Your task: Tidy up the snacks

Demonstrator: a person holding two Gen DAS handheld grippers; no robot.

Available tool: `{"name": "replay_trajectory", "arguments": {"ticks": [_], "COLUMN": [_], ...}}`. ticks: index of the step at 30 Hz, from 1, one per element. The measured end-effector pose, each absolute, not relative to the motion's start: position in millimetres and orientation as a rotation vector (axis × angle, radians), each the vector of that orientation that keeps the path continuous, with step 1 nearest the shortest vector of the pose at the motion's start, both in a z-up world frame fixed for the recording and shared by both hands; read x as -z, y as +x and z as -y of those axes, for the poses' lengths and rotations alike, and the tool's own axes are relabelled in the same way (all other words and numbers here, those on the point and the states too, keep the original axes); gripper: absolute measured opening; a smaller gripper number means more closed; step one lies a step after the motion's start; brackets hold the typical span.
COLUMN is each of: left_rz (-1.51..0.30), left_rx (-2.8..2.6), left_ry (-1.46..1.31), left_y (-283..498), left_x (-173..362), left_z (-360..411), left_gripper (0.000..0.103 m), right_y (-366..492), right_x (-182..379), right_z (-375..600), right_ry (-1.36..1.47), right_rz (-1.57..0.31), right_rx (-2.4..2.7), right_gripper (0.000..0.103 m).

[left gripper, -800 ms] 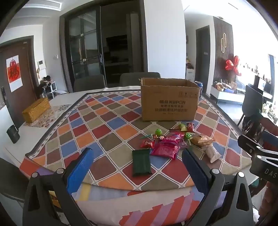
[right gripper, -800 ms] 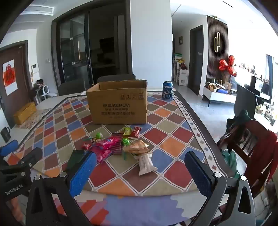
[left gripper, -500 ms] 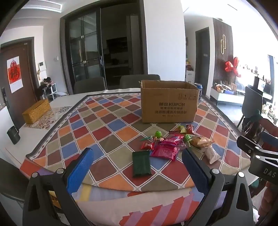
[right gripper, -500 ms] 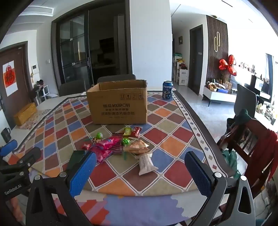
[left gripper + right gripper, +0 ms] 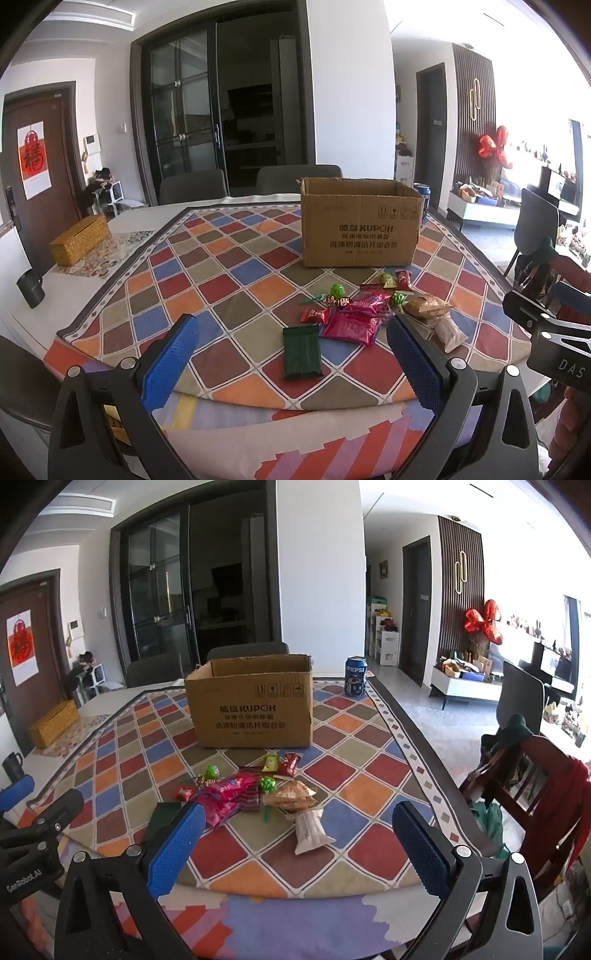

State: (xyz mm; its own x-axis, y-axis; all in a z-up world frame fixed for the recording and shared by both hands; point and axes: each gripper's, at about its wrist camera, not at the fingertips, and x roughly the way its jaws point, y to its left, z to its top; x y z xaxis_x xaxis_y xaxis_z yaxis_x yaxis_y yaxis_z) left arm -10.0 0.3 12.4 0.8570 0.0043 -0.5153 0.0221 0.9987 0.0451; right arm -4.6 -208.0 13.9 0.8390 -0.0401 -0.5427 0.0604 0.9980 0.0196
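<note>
A heap of wrapped snacks (image 5: 364, 312) (image 5: 251, 794) lies on the checkered tablecloth in front of an open cardboard box (image 5: 360, 227) (image 5: 253, 705). Nearest in the left wrist view is a dark green packet (image 5: 301, 352), with pink packets (image 5: 351, 326) beside it. A pale wrapped bar (image 5: 310, 832) and a tan bag (image 5: 291, 795) lie on the heap's right side. My left gripper (image 5: 291, 363) hangs open at the table's near edge, short of the green packet, nothing between its blue pads. My right gripper (image 5: 295, 849) is open too, just short of the pale bar.
A Pepsi can (image 5: 355, 681) stands right of the box. A yellow woven box (image 5: 79, 240) and a dark mug (image 5: 31, 288) sit at the far left. A wooden chair (image 5: 535, 794) draped with red cloth stands beside the table's right edge. Grey chairs stand behind the table.
Both views have shifted only slightly; the snacks and box have not moved, and both grippers have stayed open.
</note>
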Motion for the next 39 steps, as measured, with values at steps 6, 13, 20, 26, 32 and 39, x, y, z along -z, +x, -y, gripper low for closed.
{"name": "replay_trajectory", "arguments": {"ticks": [6, 13, 20, 26, 32, 39], "left_rz": [-0.541, -0.540, -0.540, -0.541, -0.538, -0.538], "left_rx": [0.009, 0.010, 0.011, 0.010, 0.009, 0.009], "left_ry": [0.050, 0.050, 0.049, 0.050, 0.050, 0.049], "left_y": [-10.0, -10.0, -10.8, -10.6, -10.8, -11.1], "left_x": [-12.4, -13.4, -13.5, -13.2, -12.7, -12.3], "left_z": [-0.2, -0.3, -0.4, -0.2, -0.4, -0.5], "left_gripper": [0.103, 0.103, 0.103, 0.103, 0.103, 0.103], "right_y": [-5.0, -5.3, -5.4, -4.9, -5.5, -5.4], "right_x": [-13.9, -13.7, -13.6, -12.6, -15.7, -15.3], "right_z": [207.8, 208.1, 207.7, 207.4, 208.0, 207.9], "right_ry": [0.037, 0.038, 0.038, 0.038, 0.039, 0.040], "right_rz": [-0.571, -0.569, -0.568, -0.569, -0.570, -0.570], "right_rx": [0.054, 0.054, 0.053, 0.053, 0.052, 0.052], "right_gripper": [0.102, 0.102, 0.102, 0.102, 0.102, 0.102]}}
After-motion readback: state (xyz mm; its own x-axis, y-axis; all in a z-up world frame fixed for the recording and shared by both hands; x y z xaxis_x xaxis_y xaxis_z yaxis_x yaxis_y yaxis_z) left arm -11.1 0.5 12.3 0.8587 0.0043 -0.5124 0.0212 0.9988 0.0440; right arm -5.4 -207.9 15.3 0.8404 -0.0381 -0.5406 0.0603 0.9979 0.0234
